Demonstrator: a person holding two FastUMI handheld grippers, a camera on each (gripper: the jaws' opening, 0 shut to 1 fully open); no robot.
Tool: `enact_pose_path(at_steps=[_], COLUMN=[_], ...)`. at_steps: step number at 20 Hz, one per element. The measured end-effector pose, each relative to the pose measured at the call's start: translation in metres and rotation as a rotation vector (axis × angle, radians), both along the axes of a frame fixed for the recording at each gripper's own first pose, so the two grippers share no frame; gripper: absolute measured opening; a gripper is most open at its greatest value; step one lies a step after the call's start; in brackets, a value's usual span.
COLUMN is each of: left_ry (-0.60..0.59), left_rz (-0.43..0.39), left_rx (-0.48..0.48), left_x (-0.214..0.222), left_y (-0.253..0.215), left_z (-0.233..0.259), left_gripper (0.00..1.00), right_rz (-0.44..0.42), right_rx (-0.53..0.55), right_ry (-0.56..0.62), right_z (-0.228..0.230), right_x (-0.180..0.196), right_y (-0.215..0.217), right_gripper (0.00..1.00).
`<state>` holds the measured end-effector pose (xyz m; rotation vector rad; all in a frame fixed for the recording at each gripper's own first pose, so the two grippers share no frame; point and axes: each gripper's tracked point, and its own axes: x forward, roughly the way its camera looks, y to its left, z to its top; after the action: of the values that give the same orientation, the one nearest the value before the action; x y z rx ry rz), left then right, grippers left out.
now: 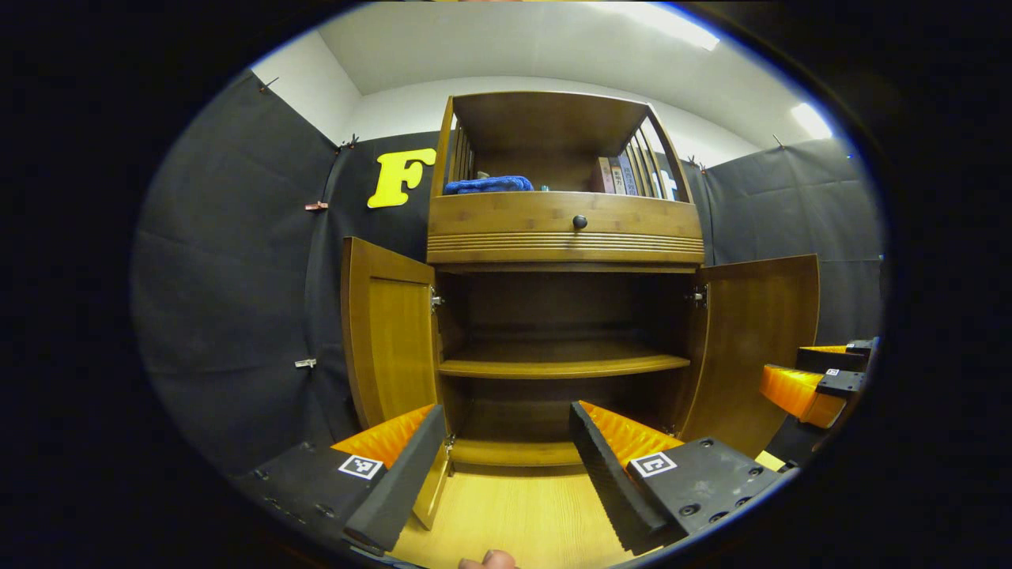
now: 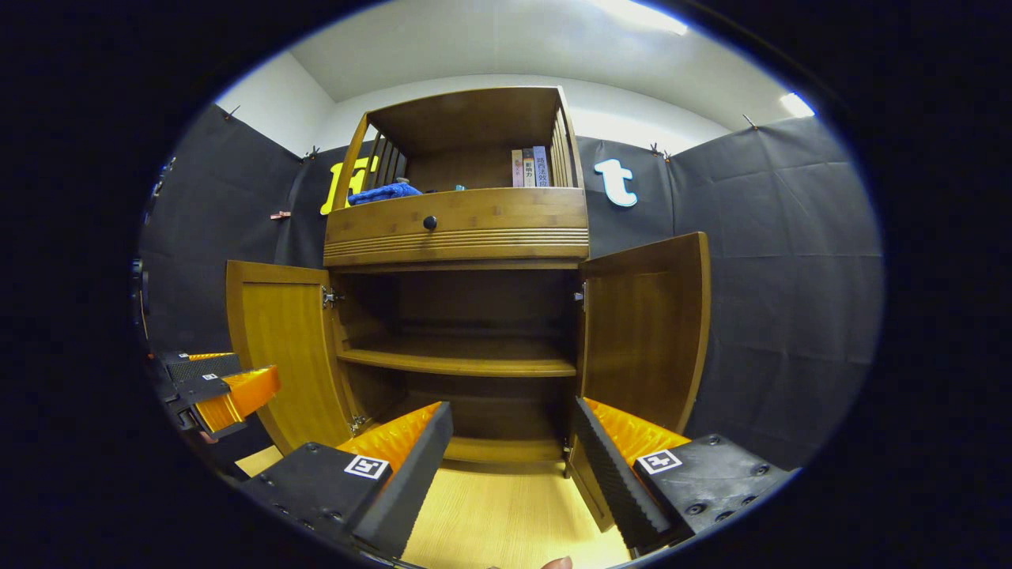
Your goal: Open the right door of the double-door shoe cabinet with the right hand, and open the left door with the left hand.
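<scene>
The wooden shoe cabinet (image 1: 565, 237) (image 2: 458, 229) stands ahead with both doors swung wide. Its left door (image 1: 387, 332) (image 2: 285, 356) and right door (image 1: 759, 340) (image 2: 644, 324) stand outward, baring a shelf (image 1: 553, 363) (image 2: 458, 361) with nothing on it. My left gripper (image 1: 506, 458) is open in front of the left half of the opening, holding nothing. My right gripper (image 2: 510, 458) is open before the right half, also with nothing between its fingers. The right gripper (image 1: 822, 379) shows at the far right of the left gripper view, and the left gripper (image 2: 213, 387) at the far left of the right gripper view.
Above the doors is a drawer with a dark knob (image 1: 579, 222) (image 2: 429, 222). The top shelf holds a blue cloth (image 1: 488, 185) (image 2: 383, 192) and some books (image 1: 621, 175) (image 2: 530, 167). Light wooden floor (image 1: 514, 514) (image 2: 490, 514) lies before the cabinet. Black cloth walls surround it.
</scene>
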<state>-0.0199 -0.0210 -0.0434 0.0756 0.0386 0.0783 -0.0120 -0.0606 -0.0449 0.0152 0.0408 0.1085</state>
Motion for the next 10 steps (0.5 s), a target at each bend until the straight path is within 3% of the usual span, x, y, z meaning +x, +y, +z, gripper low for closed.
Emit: enact_pose_path(at_steps=[10], left_ry=[-0.002], left_rz=[0.001], left_rx=[0.001], left_x=[-0.0019], left_y=[-0.0029], left_z=[0.0014], left_gripper=[0.98], right_rz=[0.002], right_rx=[-0.002], right_ry=[-0.006], right_z=[0.003], right_x=[0.0005], right_y=[-0.0024], right_gripper=[0.98])
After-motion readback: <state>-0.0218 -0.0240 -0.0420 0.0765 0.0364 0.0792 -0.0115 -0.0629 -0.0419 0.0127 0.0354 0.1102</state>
